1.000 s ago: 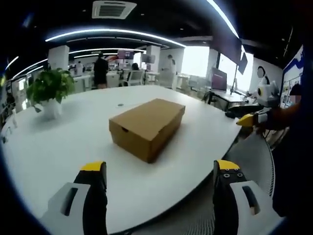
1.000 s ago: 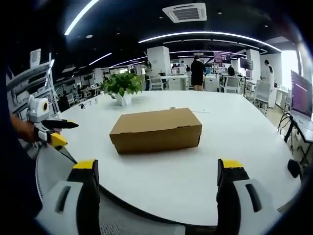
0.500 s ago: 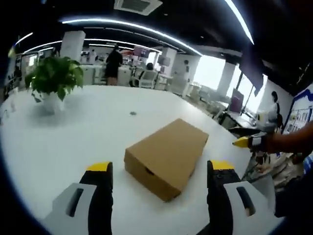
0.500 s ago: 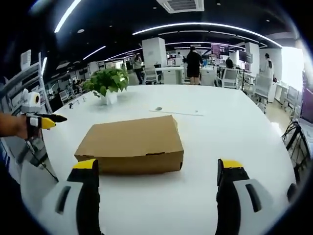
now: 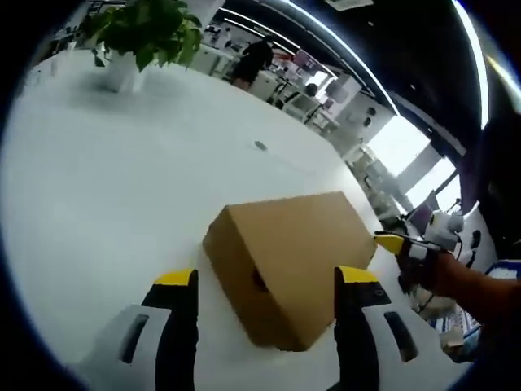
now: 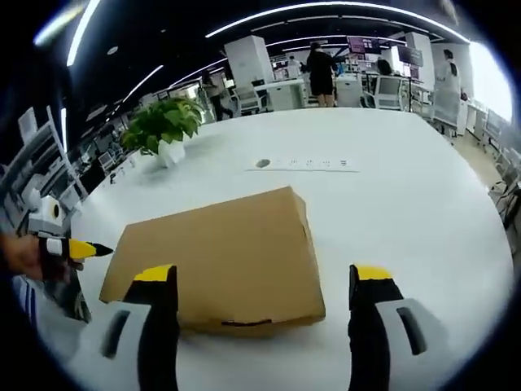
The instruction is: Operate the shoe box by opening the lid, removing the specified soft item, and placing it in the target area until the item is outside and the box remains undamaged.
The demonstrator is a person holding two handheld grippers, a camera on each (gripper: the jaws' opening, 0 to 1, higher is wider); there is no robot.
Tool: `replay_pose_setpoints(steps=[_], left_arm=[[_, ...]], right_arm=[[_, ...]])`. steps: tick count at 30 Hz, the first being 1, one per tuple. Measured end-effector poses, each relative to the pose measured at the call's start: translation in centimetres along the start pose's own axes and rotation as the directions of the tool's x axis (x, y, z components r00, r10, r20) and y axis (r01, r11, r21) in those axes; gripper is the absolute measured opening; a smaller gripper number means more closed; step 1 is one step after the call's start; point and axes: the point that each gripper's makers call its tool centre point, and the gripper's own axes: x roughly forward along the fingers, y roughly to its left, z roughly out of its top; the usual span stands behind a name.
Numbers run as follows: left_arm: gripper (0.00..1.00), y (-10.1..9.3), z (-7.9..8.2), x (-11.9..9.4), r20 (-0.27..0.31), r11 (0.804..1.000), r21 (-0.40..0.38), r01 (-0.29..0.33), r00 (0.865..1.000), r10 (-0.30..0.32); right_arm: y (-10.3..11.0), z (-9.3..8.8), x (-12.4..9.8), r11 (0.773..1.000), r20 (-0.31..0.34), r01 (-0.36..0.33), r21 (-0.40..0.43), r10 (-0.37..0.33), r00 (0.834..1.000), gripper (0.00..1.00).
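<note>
Looking along the left hand-held gripper (image 5: 267, 281), the shoe box (image 5: 293, 261) now takes up far more of the picture than a second ago, when it lay well out on the white table (image 5: 106, 179); both cameras have come in close and look down on it. The left hand-held gripper's jaws stand wide apart, straddling the near end of the box without clearly touching it. The box lies flat on the table with its lid shut, so what it holds cannot be seen. At the far right corner of the box the right hand-held gripper (image 5: 392, 242) comes in, its yellow tip just beside the cardboard, a hand (image 5: 435, 269) behind it. A potted plant (image 5: 142, 32) stands well apart at the table's far edge. In the right gripper view, the right hand-held gripper (image 6: 259, 281) also has its jaws spread wide, one over each side of the closed shoe box (image 6: 216, 257), which reaches much nearer the camera than before. The left hand-held gripper (image 6: 81, 248) shows at the left, beside the box's end. The potted plant (image 6: 163, 126) sits beyond it on the table (image 6: 391, 187).
</note>
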Motion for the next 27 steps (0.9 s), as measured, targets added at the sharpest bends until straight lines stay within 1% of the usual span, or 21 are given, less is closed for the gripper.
replay_pose_setpoints(steps=[2, 3, 4, 5, 6, 7, 8, 9, 10, 11, 12, 13, 16, 17, 22, 27], left_arm=[[0.66, 0.2, 0.2, 0.5, 0.004, 1.0, -0.007, -0.01, 1.0, 0.01], [0.65, 0.3, 0.2, 0.8, -0.001, 1.0, -0.021, -0.012, 1.0, 0.012], [0.63, 0.3, 0.2, 1.1, -0.002, 0.999, -0.037, -0.016, 1.0, 0.016], [0.61, 0.3, 0.2, 1.3, -0.002, 0.999, -0.037, -0.017, 1.0, 0.017], [0.6, 0.3, -0.1, 1.6, -0.012, 0.999, -0.03, -0.024, 1.0, 0.024], [0.58, 0.5, -0.4, 1.8, -0.033, 0.999, -0.009, -0.04, 0.999, 0.039], [0.55, 0.5, -0.7, 1.9, -0.045, 0.999, 0.02, -0.049, 0.998, 0.05], [0.52, 0.2, -0.9, 2.1, -0.052, 0.999, 0.028, -0.038, 0.998, 0.04], [0.49, 0.1, -1.1, 2.3, -0.06, 0.999, 0.034, -0.032, 0.998, 0.034], [0.46, 0.3, -1.8, 2.4, -0.094, 0.998, 0.042, -0.04, 0.995, 0.044], [0.45, 0.2, -1.7, 2.6, -0.084, 0.999, 0.036, -0.032, 0.996, 0.034], [0.45, 0.1, -1.2, 2.8, -0.052, 0.999, 0.025, -0.026, 0.998, 0.027], [0.42, -0.4, -1.3, 3.2, -0.056, 1.0, 0.02, -0.006, 0.998, 0.007], [0.42, -0.3, -1.2, 3.2, -0.055, 1.0, 0.024, -0.011, 0.998, 0.013], [0.41, 0.0, -1.0, 3.0, -0.05, 1.0, 0.028, 0.003, 0.999, -0.001], [0.4, 0.6, -1.0, 2.2, -0.045, 1.0, 0.03, 0.004, 0.999, -0.003]], right_arm=[[-0.1, -0.2, 0.6, 1.0, -0.017, -0.004, -0.006, 0.004, 1.0, 0.76], [-0.2, -0.5, 1.0, 1.0, -0.041, -0.006, -0.002, 0.006, 0.999, 0.74], [-0.2, -0.7, 1.2, 1.0, -0.054, -0.013, 0.006, 0.014, 0.998, 0.71], [-0.1, -1.2, 1.4, 1.0, -0.08, -0.022, 0.02, 0.023, 0.997, 0.67], [0.0, -1.3, 1.6, 0.999, -0.087, -0.031, 0.02, 0.032, 0.996, 0.62], [-0.4, -1.7, 1.6, 1.0, -0.11, -0.015, -0.02, 0.013, 0.994, 0.6], [-0.5, -1.8, 1.6, 0.999, -0.119, -0.011, -0.05, 0.005, 0.993, 0.58], [-0.2, -1.6, 1.7, 0.999, -0.105, -0.026, -0.022, 0.024, 0.994, 0.59], [-0.3, -1.7, 1.7, 1.0, -0.108, -0.026, -0.016, 0.024, 0.994, 0.58], [-0.3, -1.7, 1.6, 0.999, -0.107, -0.028, -0.018, 0.026, 0.994, 0.58], [-0.3, -1.6, 1.6, 0.999, -0.108, -0.033, -0.023, 0.031, 0.994, 0.57], [-0.3, -1.6, 1.5, 0.999, -0.109, -0.035, -0.021, 0.032, 0.994, 0.57], [-0.3, -1.6, 1.4, 0.999, -0.108, -0.038, -0.022, 0.035, 0.994, 0.55], [-0.3, -1.7, 1.4, 0.999, -0.109, -0.038, -0.022, 0.035, 0.993, 0.55], [0.0, -2.1, 1.0, 0.999, -0.11, -0.034, -0.007, 0.033, 0.993, 0.53], [1.2, -3.1, 0.2, 0.999, -0.12, -0.035, 0.005, 0.035, 0.992, 0.52]])
